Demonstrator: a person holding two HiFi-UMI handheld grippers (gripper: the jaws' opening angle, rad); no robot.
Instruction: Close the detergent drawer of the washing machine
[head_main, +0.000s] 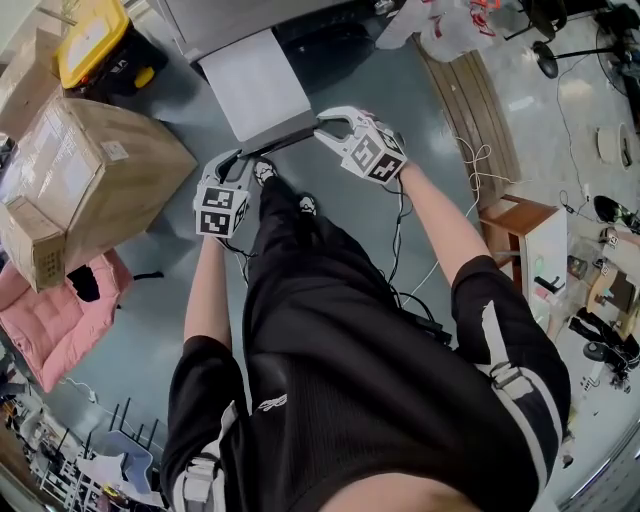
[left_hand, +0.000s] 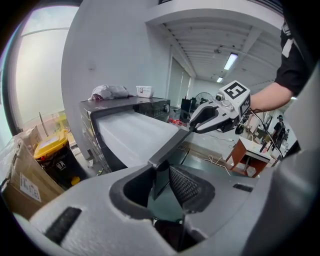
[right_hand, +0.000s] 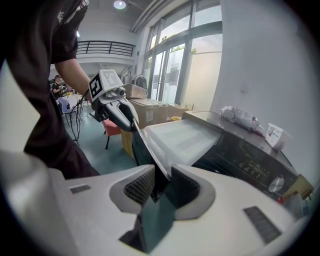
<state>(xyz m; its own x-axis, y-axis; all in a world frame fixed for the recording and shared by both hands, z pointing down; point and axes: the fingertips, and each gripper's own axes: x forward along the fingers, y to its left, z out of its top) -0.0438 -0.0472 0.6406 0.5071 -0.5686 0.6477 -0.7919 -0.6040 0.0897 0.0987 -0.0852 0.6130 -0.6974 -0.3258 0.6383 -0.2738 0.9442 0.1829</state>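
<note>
Cardboard box (head_main: 95, 175) beside the drawer (head_main: 255, 85), pink cushion (head_main: 55, 320), yellow-lidded bin (head_main: 92, 38)

Grey floor (head_main: 400, 110), tall windows (right_hand: 172, 75) (daylit)

Detergent drawer (head_main: 262, 85) at 12 o'clock; bin (head_main: 93, 42) at 11; cardboard box (head_main: 95, 170) at 10; cushion (head_main: 55, 322) at 8 o'clock.
</note>
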